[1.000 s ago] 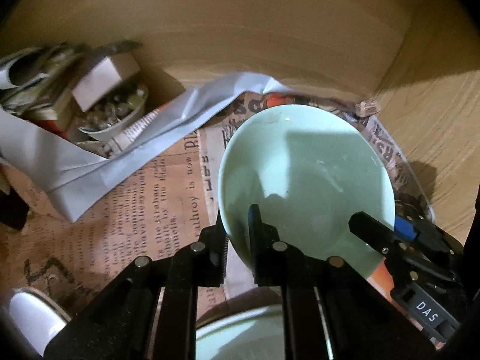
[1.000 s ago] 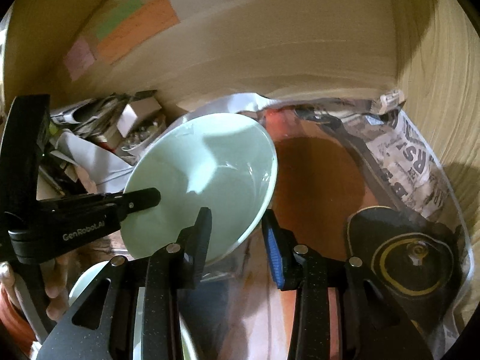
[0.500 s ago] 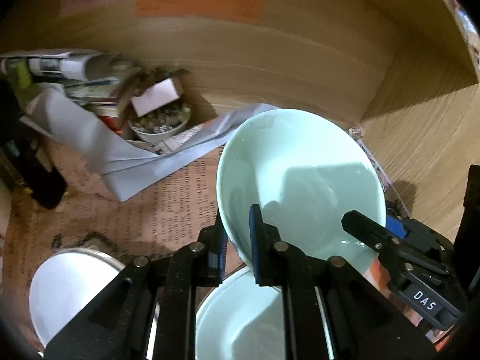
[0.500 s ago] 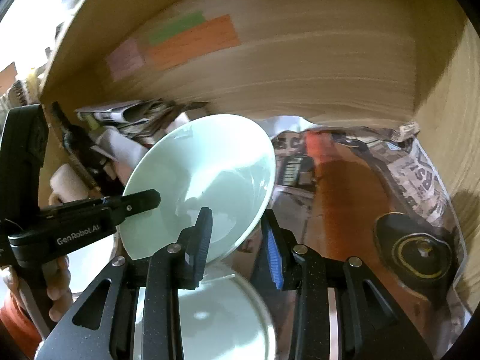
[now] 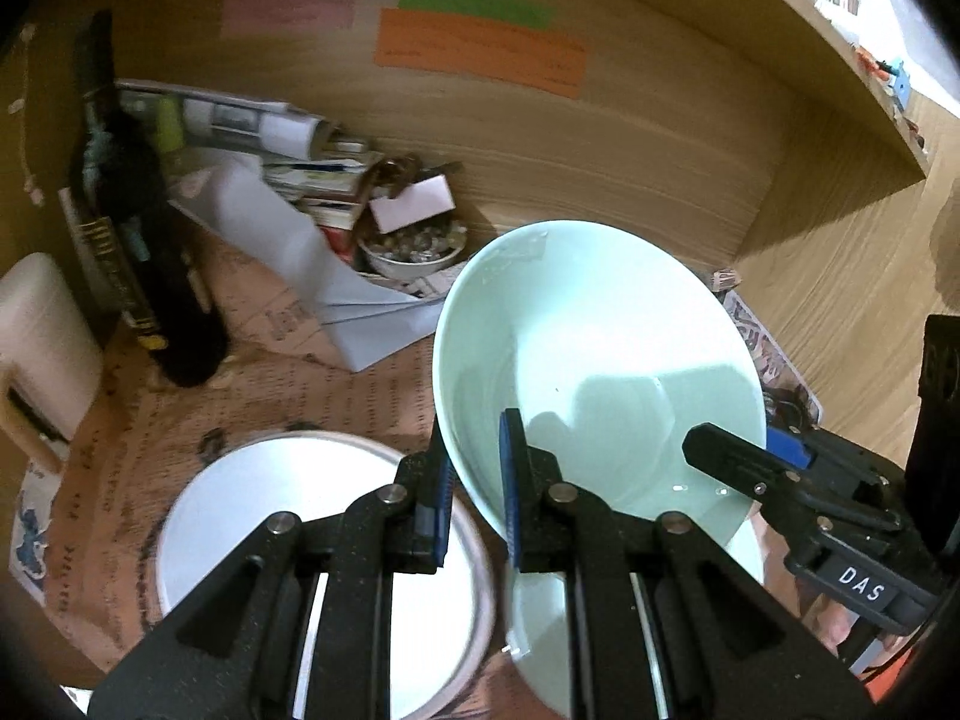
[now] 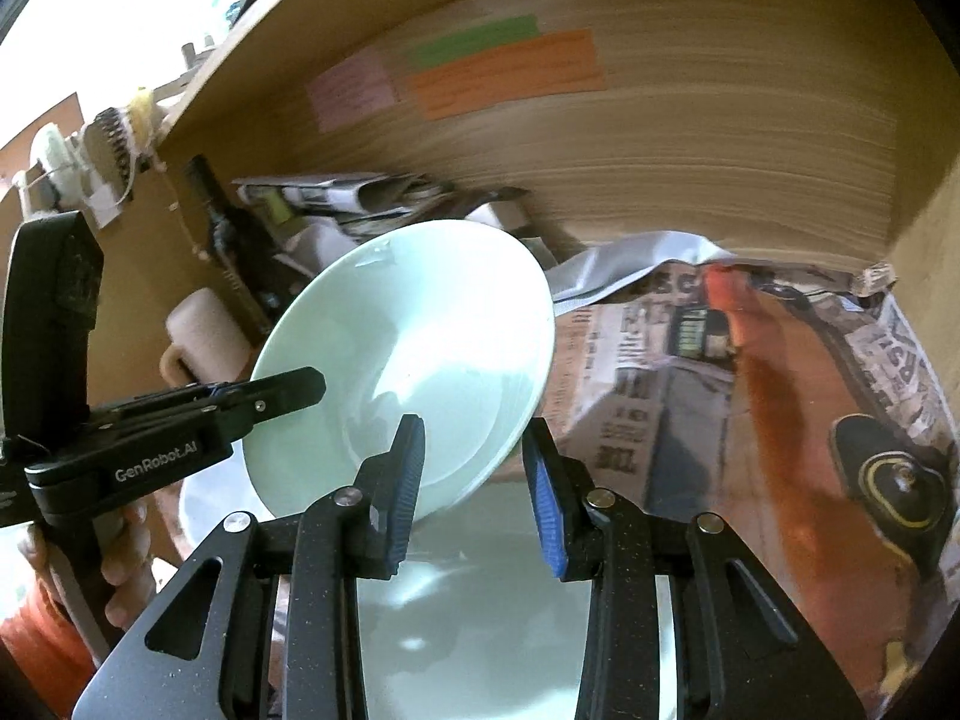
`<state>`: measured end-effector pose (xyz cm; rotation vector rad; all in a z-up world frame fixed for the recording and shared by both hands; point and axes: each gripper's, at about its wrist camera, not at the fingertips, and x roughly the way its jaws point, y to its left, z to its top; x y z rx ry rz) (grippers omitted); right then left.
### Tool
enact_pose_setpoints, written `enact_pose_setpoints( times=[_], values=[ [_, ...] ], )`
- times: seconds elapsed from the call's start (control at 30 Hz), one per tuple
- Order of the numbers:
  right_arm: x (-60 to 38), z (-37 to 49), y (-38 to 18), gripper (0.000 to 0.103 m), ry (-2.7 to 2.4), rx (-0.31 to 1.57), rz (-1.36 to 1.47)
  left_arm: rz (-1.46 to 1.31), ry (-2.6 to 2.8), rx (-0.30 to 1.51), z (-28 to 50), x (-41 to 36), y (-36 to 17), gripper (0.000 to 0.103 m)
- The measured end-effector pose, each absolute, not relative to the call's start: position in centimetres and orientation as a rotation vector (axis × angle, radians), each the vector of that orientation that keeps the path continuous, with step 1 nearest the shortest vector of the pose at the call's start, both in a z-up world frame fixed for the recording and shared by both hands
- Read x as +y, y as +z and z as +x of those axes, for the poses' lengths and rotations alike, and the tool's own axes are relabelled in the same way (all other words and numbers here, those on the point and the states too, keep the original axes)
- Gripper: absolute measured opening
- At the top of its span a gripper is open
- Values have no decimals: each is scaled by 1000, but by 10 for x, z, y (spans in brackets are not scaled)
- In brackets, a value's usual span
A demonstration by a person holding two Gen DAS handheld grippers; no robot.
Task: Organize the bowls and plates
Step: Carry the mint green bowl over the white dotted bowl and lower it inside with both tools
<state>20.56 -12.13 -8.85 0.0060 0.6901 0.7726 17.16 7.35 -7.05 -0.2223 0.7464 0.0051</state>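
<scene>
Where clamped: both hand-held grippers [image 5: 474, 498] [image 6: 474, 480], bowl [image 5: 600, 372].

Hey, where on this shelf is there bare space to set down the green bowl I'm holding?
Freest: the newspaper at right, between the green bowl and the black lid. Crowded: the back left corner with the dark bottle, papers and small dish; the white plate fills the front.

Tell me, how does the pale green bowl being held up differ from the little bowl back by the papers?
The pale green bowl is tilted and lifted, its rim pinched by the left hand-held gripper and the right hand-held gripper; the small white bowl sits upright on the shelf. The green bowl is empty and looks larger; the white one is full of small bits. Both are round.
</scene>
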Motion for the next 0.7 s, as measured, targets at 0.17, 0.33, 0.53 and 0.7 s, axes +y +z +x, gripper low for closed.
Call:
enact_pose_setpoints(
  times=[0.17,0.33,0.53,0.7],
  values=[
    [-105,187,-86,31,809,686,-5,-191,31,715,145,92,-65,14],
    [-87,171,-86,31,846,684,-21,-166,64,686,120,104,-62,14],
    [-68,156,-89,31,881,693,-28,-175,87,684,97,123,-67,14],
    [-53,147,-95,31,905,709,-39,-202,98,708,88,139,-75,14]
  ],
)
